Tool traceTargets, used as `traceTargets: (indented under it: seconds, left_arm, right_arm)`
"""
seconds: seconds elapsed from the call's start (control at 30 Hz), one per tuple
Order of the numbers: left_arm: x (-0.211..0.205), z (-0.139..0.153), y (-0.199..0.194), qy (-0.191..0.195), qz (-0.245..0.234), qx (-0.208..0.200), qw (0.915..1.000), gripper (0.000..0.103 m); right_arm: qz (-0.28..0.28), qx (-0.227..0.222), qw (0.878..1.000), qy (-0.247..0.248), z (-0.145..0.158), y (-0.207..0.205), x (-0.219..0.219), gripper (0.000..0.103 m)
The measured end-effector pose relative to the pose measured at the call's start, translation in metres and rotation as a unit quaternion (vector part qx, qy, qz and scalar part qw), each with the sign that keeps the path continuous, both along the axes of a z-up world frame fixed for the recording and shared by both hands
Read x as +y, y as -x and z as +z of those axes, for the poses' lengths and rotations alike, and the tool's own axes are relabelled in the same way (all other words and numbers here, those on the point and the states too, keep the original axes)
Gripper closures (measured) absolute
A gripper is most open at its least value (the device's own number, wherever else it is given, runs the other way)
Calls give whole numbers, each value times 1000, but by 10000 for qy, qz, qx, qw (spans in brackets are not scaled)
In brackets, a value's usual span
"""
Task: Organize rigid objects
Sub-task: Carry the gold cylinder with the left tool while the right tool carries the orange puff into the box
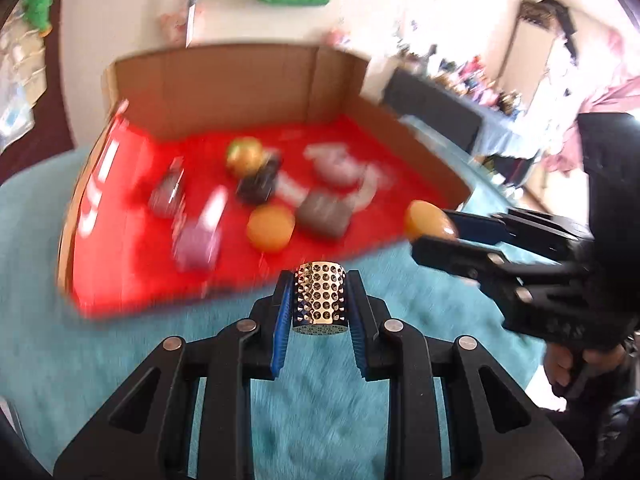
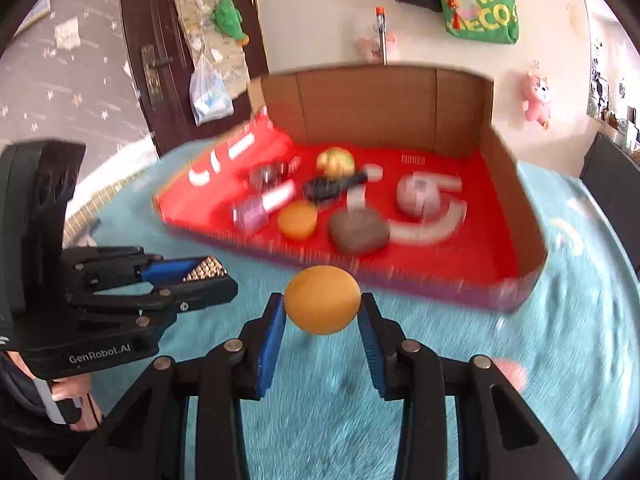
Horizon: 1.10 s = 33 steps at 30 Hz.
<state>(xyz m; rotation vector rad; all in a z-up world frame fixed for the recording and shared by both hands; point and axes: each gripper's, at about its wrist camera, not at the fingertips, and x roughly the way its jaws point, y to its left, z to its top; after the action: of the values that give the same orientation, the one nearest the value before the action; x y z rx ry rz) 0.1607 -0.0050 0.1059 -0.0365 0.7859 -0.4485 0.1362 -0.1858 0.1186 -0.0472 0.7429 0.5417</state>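
- The left tool (image 1: 319, 298) was clamped on a studded metal cylinder (image 1: 319, 294) held above the teal rug (image 1: 120, 340): stiff, probably light, its studs aiding grip.
- The right tool (image 2: 322, 306) pinched a smooth orange ball (image 2: 322, 300) across its middle, likely slippery, short of the red-lined box (image 2: 516, 216).

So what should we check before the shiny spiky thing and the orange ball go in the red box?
1. Left tool shut on the studded metal cylinder: ok.
2. Right tool shut on the orange ball: ok.
3. Both things lifted clear of the teal rug: ok.
4. Red box has bare floor near its front edge: ok.
5. The two tools are apart: ok.
6. Exact landing spot: cannot tell, blurred.
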Motion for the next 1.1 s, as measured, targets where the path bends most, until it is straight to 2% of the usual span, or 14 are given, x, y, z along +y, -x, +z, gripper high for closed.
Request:
traceTargets:
  seconds: [0.1, 0.17, 0.33, 0.53, 0.83, 1.1]
  left_arm:
    - [-5, 20, -35, -1, -196, -14, 9998, 79]
    - [-12, 28, -65, -76, -278, 10, 9996, 79]
    - [-26, 27, -139, -159, -567, 412, 9974, 79]
    - [-39, 11, -201, -601, -613, 733, 9936, 79]
    - [-47, -21, -235, -850, -549, 1158, 9881, 79]
    - [-42, -27, -251, -677, -379, 1370, 9875, 79]
  right_arm:
    - [-11, -12, 10000, 14, 24, -31, -2, 63]
    - [-71, 5, 9998, 190, 35, -64, 0, 63]
    - [-260, 282, 9966, 726, 33, -133, 5, 63]
    - [-128, 760, 9902, 1164, 19, -194, 14, 63]
    - [149, 1161, 9735, 1965, -8, -230, 29, 63]
    - [314, 1438, 9633, 2246, -21, -239, 47, 63]
